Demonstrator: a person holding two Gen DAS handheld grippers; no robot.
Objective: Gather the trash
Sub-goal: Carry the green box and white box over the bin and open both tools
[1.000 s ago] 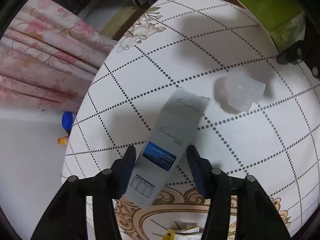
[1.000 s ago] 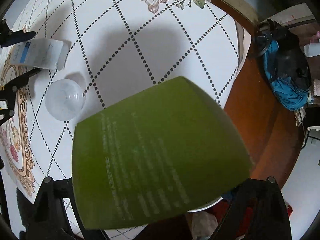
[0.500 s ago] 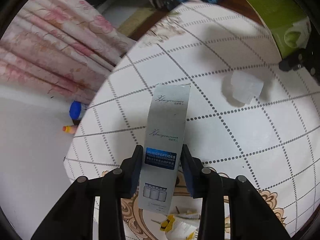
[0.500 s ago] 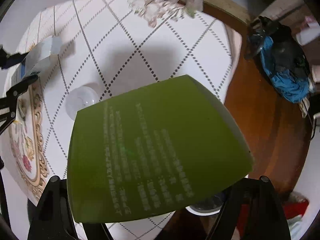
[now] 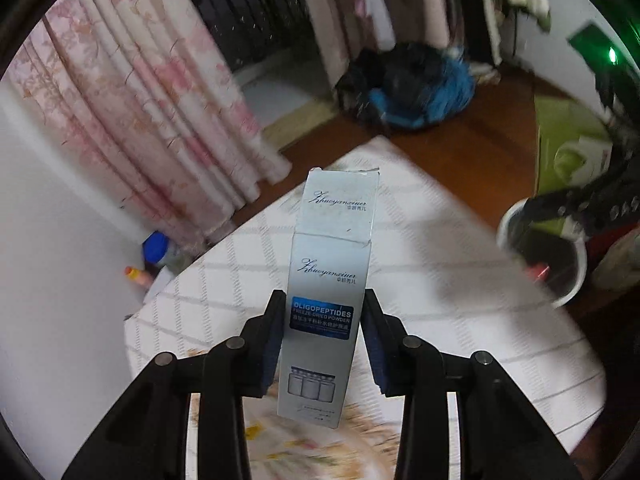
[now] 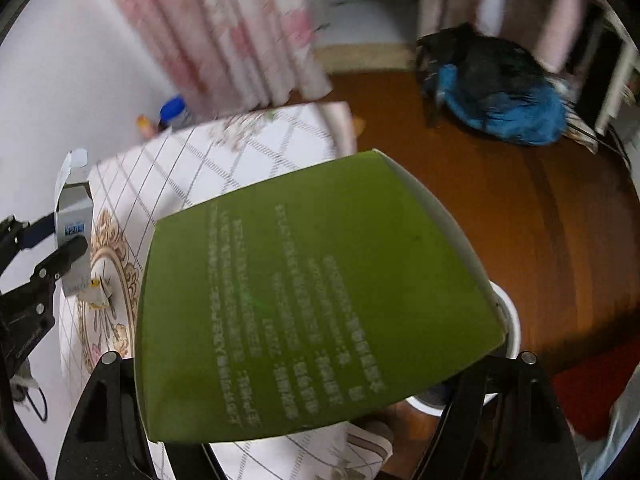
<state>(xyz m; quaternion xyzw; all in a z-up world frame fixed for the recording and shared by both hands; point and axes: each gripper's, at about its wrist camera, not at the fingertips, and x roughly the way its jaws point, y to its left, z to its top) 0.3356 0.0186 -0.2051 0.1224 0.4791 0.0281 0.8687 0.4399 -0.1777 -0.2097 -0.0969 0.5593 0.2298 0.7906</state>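
Two wrist fisheyes, both above the table
Each looks forward-down, close; both share the white dotted-grid tablecloth [image 5: 460, 280] [image 6: 168, 168] and blue-black bundle [image 5: 412, 92] [image 6: 500, 92].

**Two boxes held above the worktop, bin at the edge**

A tall, narrow silver-grey box [image 5: 330, 292] stands upright in the air, clamped on both long sides by the left gripper [image 5: 323, 330]. Its front carries script lettering, a blue label reading "OLIGOPEPTIDES FREEZE-DRIED POWDER" and a small picture of three jars near the bottom. The top flap is open and stands up.

A wide green box [image 6: 316, 296] with pale printed text lies tilted, its broad face toward the right wrist camera, held in the right gripper [image 6: 304, 400].

A round white bin [image 5: 542, 258] with a dark inside stands on the floor just past the worktop's edge; part of the green box overlaps its rim.
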